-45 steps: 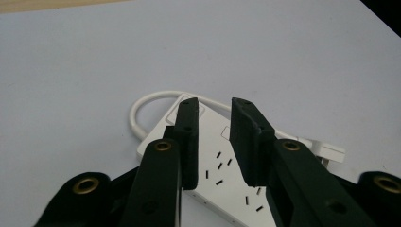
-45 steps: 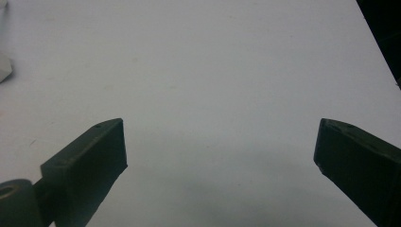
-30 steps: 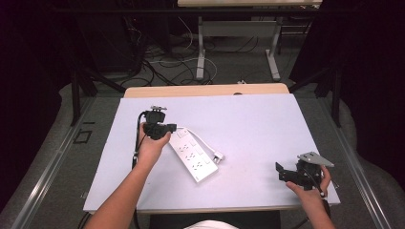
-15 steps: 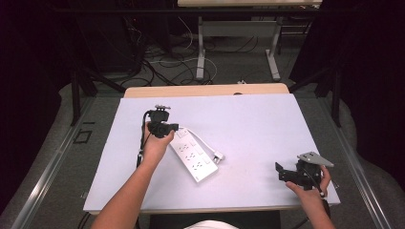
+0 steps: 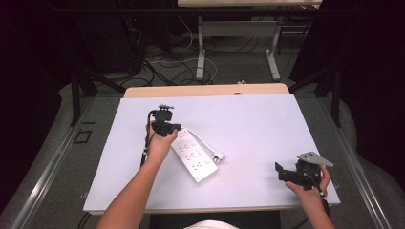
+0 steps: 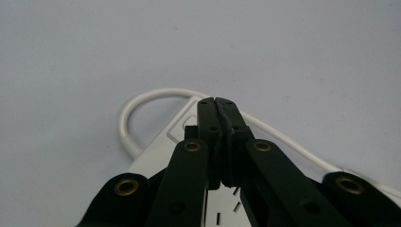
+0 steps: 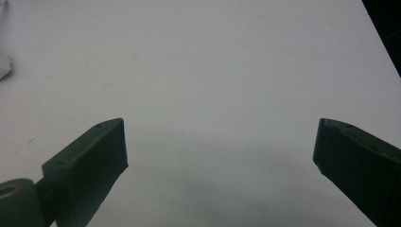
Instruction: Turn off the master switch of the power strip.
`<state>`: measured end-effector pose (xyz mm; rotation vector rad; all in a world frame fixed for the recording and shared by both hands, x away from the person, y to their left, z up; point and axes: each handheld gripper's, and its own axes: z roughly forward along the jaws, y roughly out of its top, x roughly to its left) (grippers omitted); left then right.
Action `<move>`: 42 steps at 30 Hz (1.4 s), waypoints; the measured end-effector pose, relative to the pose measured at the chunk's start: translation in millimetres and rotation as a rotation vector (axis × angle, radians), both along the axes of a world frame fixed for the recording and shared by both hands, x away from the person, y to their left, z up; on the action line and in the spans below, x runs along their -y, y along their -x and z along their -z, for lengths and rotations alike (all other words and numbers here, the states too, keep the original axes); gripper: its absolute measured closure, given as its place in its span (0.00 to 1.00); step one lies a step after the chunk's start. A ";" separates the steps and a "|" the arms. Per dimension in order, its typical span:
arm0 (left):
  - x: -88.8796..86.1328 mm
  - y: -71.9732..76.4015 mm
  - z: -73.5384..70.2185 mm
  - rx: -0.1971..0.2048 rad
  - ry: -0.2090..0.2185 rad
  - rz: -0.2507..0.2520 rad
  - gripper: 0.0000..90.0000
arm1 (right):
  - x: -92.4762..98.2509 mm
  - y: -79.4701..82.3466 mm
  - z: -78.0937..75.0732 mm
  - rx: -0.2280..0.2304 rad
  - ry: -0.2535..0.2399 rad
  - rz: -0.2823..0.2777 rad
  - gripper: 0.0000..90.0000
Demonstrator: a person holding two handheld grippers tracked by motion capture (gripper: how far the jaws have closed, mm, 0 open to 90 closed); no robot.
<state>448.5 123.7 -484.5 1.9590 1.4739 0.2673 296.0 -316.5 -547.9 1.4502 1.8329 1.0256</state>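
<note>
Power strip lies slantwise mid-table; the left hand-held gripper, jaws pressed together with nothing between, hovers over its switch end. Pushing off-centre could skid the strip; the right hand-held gripper, jaws apart, isn't bracing it

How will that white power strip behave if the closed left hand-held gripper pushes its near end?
The power strip lies flat and looks rigid, so it will probably slide or pivot on the smooth table rather than tip. Its cord loops loosely, likely floppy, and may trail or drag. The left hand-held gripper is shut.
</note>
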 end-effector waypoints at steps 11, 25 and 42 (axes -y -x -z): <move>1.8 -7.7 8.8 -0.031 -0.006 -0.014 1.00 | 0.2 0.1 -0.3 0.002 -0.008 0.004 0.04; 6.7 -15.4 20.7 -0.064 -0.029 -0.027 1.00 | 0.7 0.0 0.1 0.000 -0.001 -0.002 0.05; 10.8 -23.1 30.7 -0.087 -0.033 -0.042 1.00 | 0.0 -0.2 0.8 0.003 0.000 0.001 0.06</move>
